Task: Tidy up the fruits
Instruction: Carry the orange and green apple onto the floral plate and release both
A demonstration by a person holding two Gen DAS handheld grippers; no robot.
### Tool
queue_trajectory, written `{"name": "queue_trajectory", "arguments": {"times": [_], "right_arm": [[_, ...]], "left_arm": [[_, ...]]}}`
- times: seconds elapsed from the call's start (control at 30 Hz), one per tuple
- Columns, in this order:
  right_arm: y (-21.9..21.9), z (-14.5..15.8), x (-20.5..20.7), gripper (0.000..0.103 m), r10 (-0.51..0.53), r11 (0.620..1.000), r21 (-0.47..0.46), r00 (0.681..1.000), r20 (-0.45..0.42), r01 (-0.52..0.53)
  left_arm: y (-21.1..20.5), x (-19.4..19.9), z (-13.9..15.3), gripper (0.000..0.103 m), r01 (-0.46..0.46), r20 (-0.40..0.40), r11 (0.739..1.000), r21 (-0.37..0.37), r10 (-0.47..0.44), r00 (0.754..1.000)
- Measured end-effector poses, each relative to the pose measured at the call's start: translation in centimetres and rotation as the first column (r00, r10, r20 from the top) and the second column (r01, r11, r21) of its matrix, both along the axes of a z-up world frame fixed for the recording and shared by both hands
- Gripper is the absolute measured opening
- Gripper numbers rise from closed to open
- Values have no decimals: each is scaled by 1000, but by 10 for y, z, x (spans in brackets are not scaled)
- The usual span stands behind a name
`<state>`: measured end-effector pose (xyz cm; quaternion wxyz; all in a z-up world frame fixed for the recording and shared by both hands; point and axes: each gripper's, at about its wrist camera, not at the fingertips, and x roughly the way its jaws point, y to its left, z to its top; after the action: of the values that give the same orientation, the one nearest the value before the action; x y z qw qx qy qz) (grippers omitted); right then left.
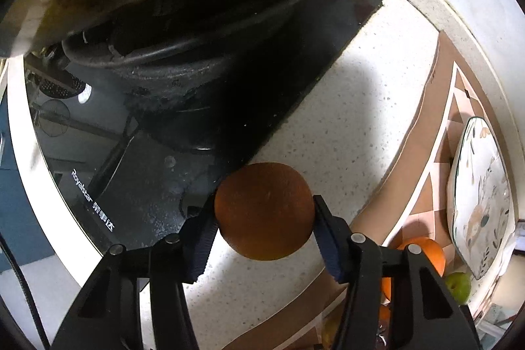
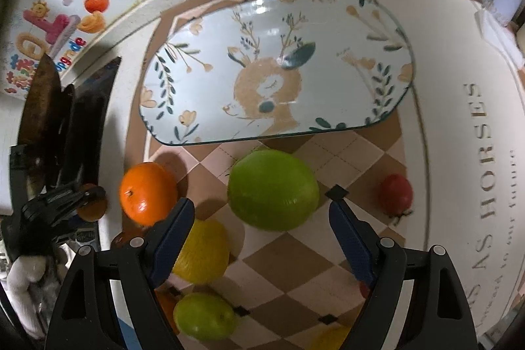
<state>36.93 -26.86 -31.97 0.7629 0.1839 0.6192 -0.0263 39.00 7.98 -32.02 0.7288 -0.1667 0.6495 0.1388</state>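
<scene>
My left gripper [image 1: 264, 215] is shut on an orange [image 1: 264, 210] and holds it above the white speckled counter [image 1: 354, 107], beside the black cooktop. My right gripper [image 2: 262, 215] is open and empty, low over the checkered mat [image 2: 288, 255], with a large green fruit [image 2: 273, 190] just ahead between the fingers. On the mat lie an orange [image 2: 147, 192], a yellow fruit [image 2: 203, 251], a small green fruit [image 2: 203, 315] and a red fruit [image 2: 395, 194]. An oval deer-patterned plate [image 2: 275, 68] lies behind them, empty; it also shows in the left wrist view [image 1: 479, 205].
A black cooktop [image 1: 131, 173] with a dark wok [image 1: 183, 54] fills the left of the left wrist view. The left gripper holding its orange shows at the right wrist view's left edge [image 2: 65, 202]. A wall with fruit stickers [image 2: 95, 2] stands behind the counter.
</scene>
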Motion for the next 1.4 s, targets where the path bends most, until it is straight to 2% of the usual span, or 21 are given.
{"name": "queue_trajectory", "arguments": {"times": [0.07, 0.13, 0.17, 0.3, 0.4, 0.5, 0.6, 0.7, 0.77, 0.87, 1.0, 1.1, 1.27, 1.4], "right_arm": [[3, -12, 7, 74, 19, 1000, -12, 999, -29, -19], [5, -21, 11, 69, 24, 999, -31, 998, -53, -25], [6, -19, 12, 65, 34, 998, -52, 999, -33, -35], [4, -16, 8, 65, 46, 998, -29, 998, -29, -47], [2, -1, -1, 65, 54, 999, 1, 999, 1, -54], [-5, 28, -5, 65, 49, 998, 38, 997, 58, -51], [-24, 53, 5, 65, 25, 998, 54, 993, 114, -32], [-44, 63, 33, 65, 18, 1000, 21, 989, 145, -21], [-58, 57, 55, 65, 18, 1000, -3, 991, 129, -18], [-72, 38, 86, 65, 33, 999, -6, 996, 83, -33], [-79, 15, 115, 65, 65, 998, -19, 997, 30, -64], [-84, 7, 125, 65, 76, 997, -30, 997, 8, -75], [-85, 1, 134, 65, 107, 994, -10, 994, -9, -107], [-83, -3, 143, 65, 121, 993, -3, 992, -21, -121]], "left_arm": [[-5, -4, 2, 52, 20, -7, 1000, 2, -20, 1000], [-15, -5, 4, 52, 45, -3, 999, 10, -45, 999], [-19, -7, 7, 52, 64, -1, 998, 18, -64, 998], [-37, -17, 19, 52, 144, 8, 989, 35, -144, 990], [-52, -18, 38, 52, 189, 33, 982, 16, -189, 981], [-76, -14, 64, 52, 243, 80, 970, -25, -240, 967], [-109, 0, 98, 52, 317, 146, 946, -69, -304, 941], [-144, 27, 117, 52, 396, 184, 913, -93, -376, 908], [-171, 53, 116, 52, 458, 182, 883, -108, -435, 882], [-196, 90, 94, 52, 499, 143, 857, -130, -482, 865], [-225, 134, 53, 52, 508, 39, 843, -174, -510, 859], [-236, 152, 37, 52, 500, -14, 844, -195, -512, 859], [-253, 161, 30, 52, 529, -44, 830, -178, -544, 838], [-259, 158, 23, 52, 533, -68, 826, -184, -552, 831]]}}
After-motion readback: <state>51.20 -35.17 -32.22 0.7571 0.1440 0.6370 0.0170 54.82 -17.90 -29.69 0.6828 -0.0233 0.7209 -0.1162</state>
